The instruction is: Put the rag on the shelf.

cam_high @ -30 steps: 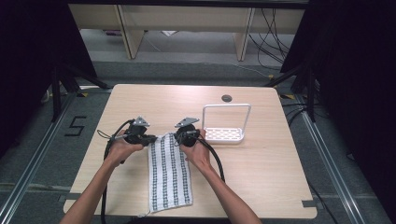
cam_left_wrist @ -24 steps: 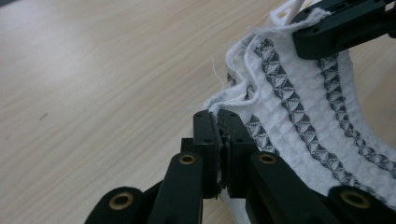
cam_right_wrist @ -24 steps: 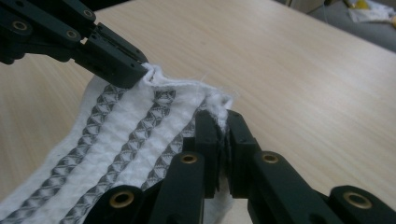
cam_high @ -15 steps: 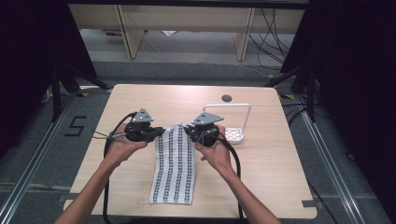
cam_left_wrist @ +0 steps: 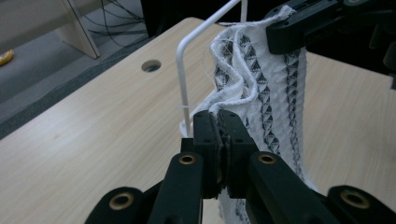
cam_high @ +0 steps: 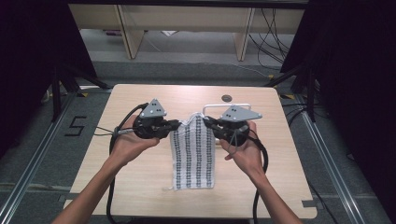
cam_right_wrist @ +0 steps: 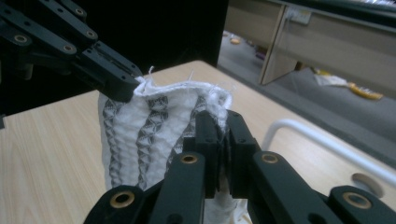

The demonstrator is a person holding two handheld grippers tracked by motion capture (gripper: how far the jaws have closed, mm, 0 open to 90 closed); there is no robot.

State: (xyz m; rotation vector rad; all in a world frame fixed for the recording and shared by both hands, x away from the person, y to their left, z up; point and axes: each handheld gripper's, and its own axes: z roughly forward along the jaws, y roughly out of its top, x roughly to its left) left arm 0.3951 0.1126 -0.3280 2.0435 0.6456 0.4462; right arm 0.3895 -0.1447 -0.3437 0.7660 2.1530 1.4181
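High view: white, dark-patterned cloth (cam_high: 194,149) hangs pinched between left gripper (cam_high: 176,124) and right gripper (cam_high: 208,122).

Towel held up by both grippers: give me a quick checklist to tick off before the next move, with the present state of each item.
1. Left gripper shut on a top corner of the towel: ok.
2. Right gripper shut on the other top corner: ok.
3. Top edge pulled taut between the grippers: not ok, it bunches in folds in both gripper views.
4. Lower end of the towel resting on the table: ok, it appears to lie there.
5. White wire rack clear of the towel: cannot tell, it stands right behind the cloth.
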